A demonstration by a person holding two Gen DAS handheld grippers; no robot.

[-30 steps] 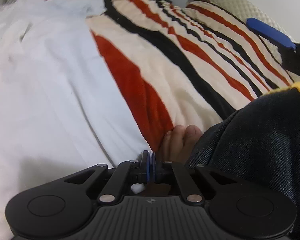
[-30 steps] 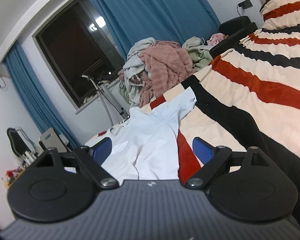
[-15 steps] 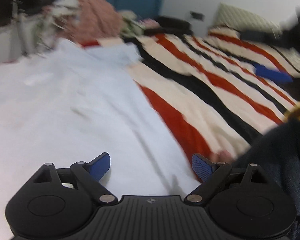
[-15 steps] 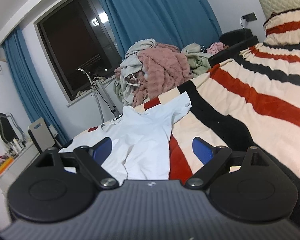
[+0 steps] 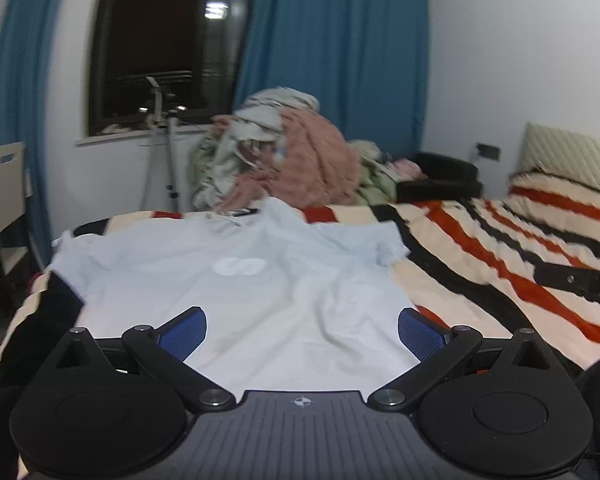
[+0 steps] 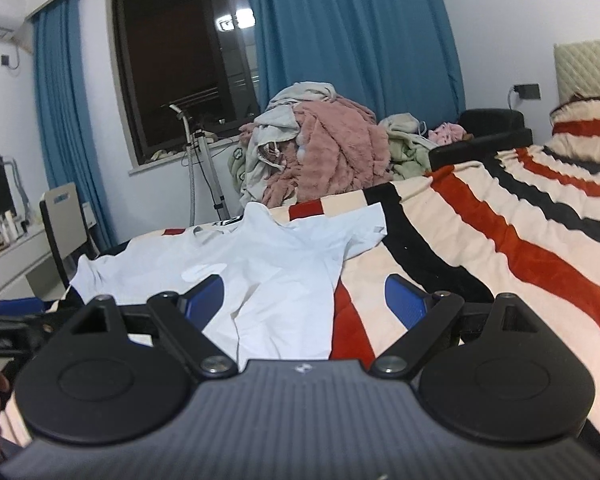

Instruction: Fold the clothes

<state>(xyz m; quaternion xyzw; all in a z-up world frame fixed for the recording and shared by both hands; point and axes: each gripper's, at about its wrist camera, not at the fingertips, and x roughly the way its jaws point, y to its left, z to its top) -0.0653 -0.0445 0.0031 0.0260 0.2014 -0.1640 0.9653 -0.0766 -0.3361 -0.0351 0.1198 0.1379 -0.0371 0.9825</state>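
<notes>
Both grippers spread wide, holding nothing, above a pale shirt on a striped bed.

Left gripper (image 5: pixel 302 330) at bottom centre of its frame, blue ribbed pads far apart, black linkage arms below, level over the shirt (image 5: pixel 240 292); right gripper (image 6: pixel 304 304) likewise gaping, low at the shirt's right edge. Shirt (image 6: pixel 268 272): thin, smooth, pale blue-white, softly wrinkled, short sleeves fanned out, faint white logo mid-chest, collar toward the far edge; lower hem hidden behind the gripper bodies. Blanket (image 6: pixel 520 240): fuzzy, cream with red and black stripes. Laundry heap (image 5: pixel 284 160) upper centre: plush pink, grey and green pieces tangled, blurred. Blue curtains (image 6: pixel 352 40) in hanging folds beside a dark window (image 6: pixel 180 60).
</notes>
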